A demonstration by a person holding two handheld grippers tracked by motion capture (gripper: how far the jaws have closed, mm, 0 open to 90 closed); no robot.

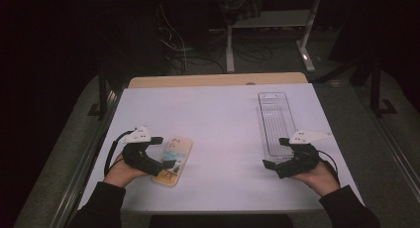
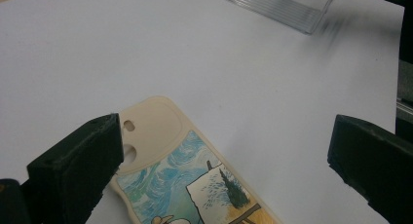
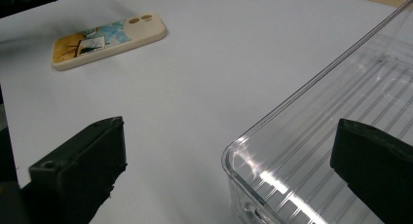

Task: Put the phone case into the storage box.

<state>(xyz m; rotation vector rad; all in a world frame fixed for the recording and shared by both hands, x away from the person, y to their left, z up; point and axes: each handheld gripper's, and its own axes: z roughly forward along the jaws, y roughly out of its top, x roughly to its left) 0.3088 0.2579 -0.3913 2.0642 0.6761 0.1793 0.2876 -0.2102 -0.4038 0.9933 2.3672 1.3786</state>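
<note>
A cream phone case (image 1: pixel 172 160) with a painted picture lies flat on the white table (image 1: pixel 218 119), left of centre near the front. My left gripper (image 1: pixel 163 151) stands open right beside it, its jaws straddling the case's near end; in the left gripper view the phone case (image 2: pixel 190 175) lies low between the black jaws, untouched. A long clear plastic tray (image 1: pixel 275 121) lies on the right side, running away from me. My right gripper (image 1: pixel 276 152) is open at the tray's near end, and the tray's corner (image 3: pixel 311 151) sits between its jaws. The phone case (image 3: pixel 109 39) shows far off.
A wooden strip (image 1: pixel 218 80) runs along the table's far edge. Beyond it are desk legs (image 1: pixel 230 44) and cables on a dark floor. Dark metal frames flank the table on both sides.
</note>
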